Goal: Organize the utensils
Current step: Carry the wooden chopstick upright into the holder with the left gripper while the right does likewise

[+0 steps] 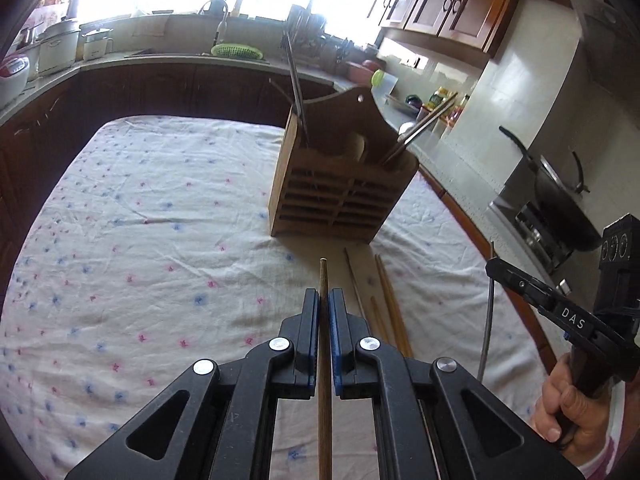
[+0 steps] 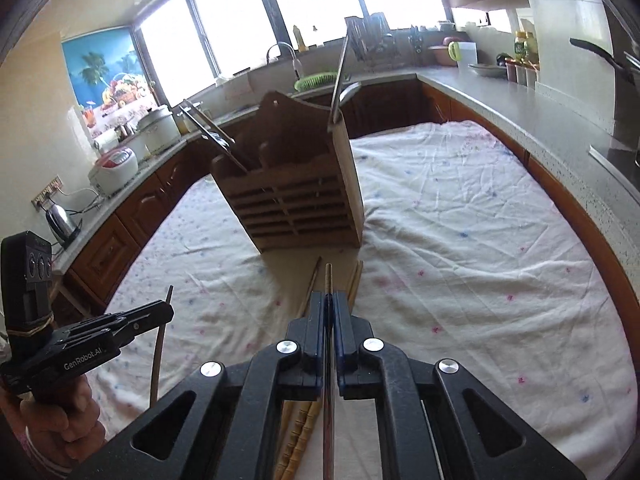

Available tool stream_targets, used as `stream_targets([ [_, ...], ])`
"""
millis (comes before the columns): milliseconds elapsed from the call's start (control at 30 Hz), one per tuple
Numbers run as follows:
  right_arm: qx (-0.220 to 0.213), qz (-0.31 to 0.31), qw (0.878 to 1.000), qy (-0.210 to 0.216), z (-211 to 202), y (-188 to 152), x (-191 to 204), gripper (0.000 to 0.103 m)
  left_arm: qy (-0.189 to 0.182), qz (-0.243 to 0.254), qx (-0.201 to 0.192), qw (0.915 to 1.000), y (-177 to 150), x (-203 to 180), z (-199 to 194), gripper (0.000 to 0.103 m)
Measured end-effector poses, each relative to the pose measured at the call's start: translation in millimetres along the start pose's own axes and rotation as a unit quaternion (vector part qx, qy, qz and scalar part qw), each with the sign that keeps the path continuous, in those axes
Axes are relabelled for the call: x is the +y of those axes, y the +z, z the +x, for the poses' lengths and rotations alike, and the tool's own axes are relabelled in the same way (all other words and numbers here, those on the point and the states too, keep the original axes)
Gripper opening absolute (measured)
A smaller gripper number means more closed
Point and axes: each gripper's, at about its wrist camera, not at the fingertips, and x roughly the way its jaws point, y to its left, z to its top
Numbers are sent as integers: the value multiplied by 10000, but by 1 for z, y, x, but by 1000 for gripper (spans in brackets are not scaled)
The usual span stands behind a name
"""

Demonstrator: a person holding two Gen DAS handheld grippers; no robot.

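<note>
Each gripper carries one chopstick. The left gripper (image 1: 324, 312) has its fingers closed on a brown wooden chopstick (image 1: 325, 380), and the right gripper (image 2: 328, 316) has its fingers clamped on a thin, metallic-looking chopstick (image 2: 328, 280). Both sticks point toward the holder (image 1: 340, 188), a slatted wooden box with several compartments, standing upright on the cloth-covered desk (image 1: 140, 220) near its middle and already holding a few utensils.

The main risk is a slip. Each stick is pinched at one narrow spot with a long length hanging behind, so it could pivot or slide out when tilted upright for insertion. The smooth metal one looks the likelier to go. A stick lowered off-line could catch the holder's rim or the utensils leaning inside and tip the holder, which looks light. Both grippers heading for the holder together could also collide.

More loose chopsticks (image 1: 384, 300) lie on the cloth just in front of the holder, toward the near edge.
</note>
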Motion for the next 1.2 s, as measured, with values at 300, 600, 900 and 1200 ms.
stream_targets([
  [300, -981, 120, 9950, 125, -45, 49, 3, 4, -118, -42, -859, 9962, 26, 10, -65, 3],
  [600, -1271, 39, 9917, 165, -56, 70, 6, 4, -120, 39, -1186, 9929, 26, 4, -80, 3],
  [900, -1347, 34, 9907, 173, -58, 73, 5, 4, -108, 86, -1289, 9916, 34, 3, -76, 3],
  [1200, -1640, 48, 9864, 82, -53, 99, 3, 4, -98, 150, -1750, 9844, 72, 0, -76, 3],
])
